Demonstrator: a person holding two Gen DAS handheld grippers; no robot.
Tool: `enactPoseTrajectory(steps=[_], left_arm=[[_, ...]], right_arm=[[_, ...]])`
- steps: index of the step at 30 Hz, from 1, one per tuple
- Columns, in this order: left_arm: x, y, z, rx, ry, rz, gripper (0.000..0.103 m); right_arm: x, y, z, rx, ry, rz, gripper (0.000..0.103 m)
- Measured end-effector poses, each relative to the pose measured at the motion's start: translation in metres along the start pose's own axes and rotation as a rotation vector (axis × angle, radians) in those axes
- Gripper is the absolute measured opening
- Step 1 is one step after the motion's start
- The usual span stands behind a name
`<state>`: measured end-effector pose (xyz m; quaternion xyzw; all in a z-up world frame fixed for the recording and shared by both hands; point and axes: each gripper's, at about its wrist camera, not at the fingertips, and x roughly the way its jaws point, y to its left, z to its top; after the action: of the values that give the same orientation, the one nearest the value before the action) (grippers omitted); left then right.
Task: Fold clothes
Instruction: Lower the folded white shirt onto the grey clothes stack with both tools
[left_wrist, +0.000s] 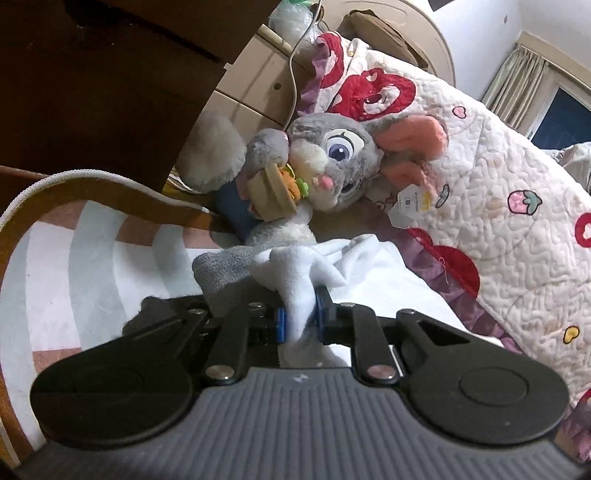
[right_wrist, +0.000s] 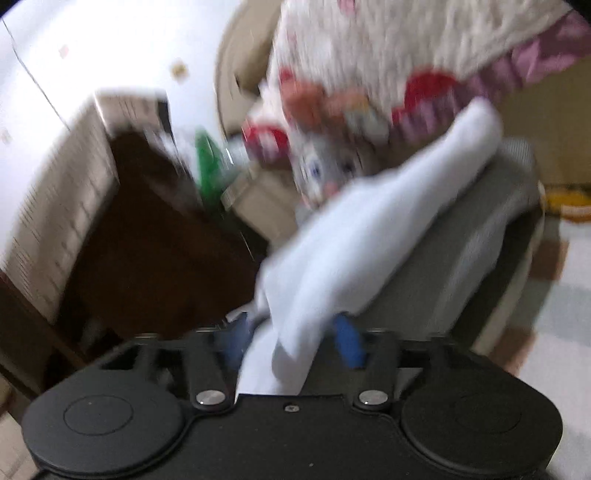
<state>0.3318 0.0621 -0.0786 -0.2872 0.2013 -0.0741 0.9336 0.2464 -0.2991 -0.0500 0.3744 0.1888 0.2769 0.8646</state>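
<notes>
A garment, white fleece on one side (left_wrist: 325, 266) and grey on the other (left_wrist: 225, 269), lies on a striped bed sheet (left_wrist: 74, 266). My left gripper (left_wrist: 300, 320) is shut on a bunched white edge of it, blue pads pressing the cloth. In the blurred right wrist view my right gripper (right_wrist: 291, 341) is shut on another white edge (right_wrist: 369, 236), lifted, with the grey side (right_wrist: 461, 240) hanging behind it.
A grey plush rabbit (left_wrist: 325, 162) lies just beyond the garment. A quilted blanket with red bears (left_wrist: 480, 177) fills the right. A dark wooden cabinet (left_wrist: 92, 92) and a beige bedside drawer (left_wrist: 255, 85) stand at the left.
</notes>
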Motion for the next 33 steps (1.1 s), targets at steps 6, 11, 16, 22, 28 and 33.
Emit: enactPoseTrajectory(steps=[6,11,16,22,28,33], left_arm=[[0.003,0.000,-0.001,0.005,0.013,0.008,0.015],[0.003,-0.008,0.000,0.081,-0.016,0.010,0.011],[-0.013,-0.025,0.012,0.160,-0.113,-0.007,0.010],[0.003,-0.026,0.008,0.137,-0.089,0.011,0.010],[0.009,-0.018,0.005,0.081,-0.062,0.074,0.024],[-0.016,-0.015,0.018,0.057,-0.171,0.224,0.039]], right_arm=[[-0.004,-0.058,0.063,0.182,-0.097,-0.086,0.074],[0.051,-0.074,0.093,0.149,-0.017,-0.262,0.074],[0.075,-0.040,0.110,-0.242,-0.074,-0.211,0.021],[0.074,-0.056,0.109,-0.314,-0.159,-0.325,0.019],[0.090,-0.067,0.098,-0.363,-0.062,-0.659,0.056],[0.072,-0.005,0.088,-0.583,-0.218,-0.793,0.056]])
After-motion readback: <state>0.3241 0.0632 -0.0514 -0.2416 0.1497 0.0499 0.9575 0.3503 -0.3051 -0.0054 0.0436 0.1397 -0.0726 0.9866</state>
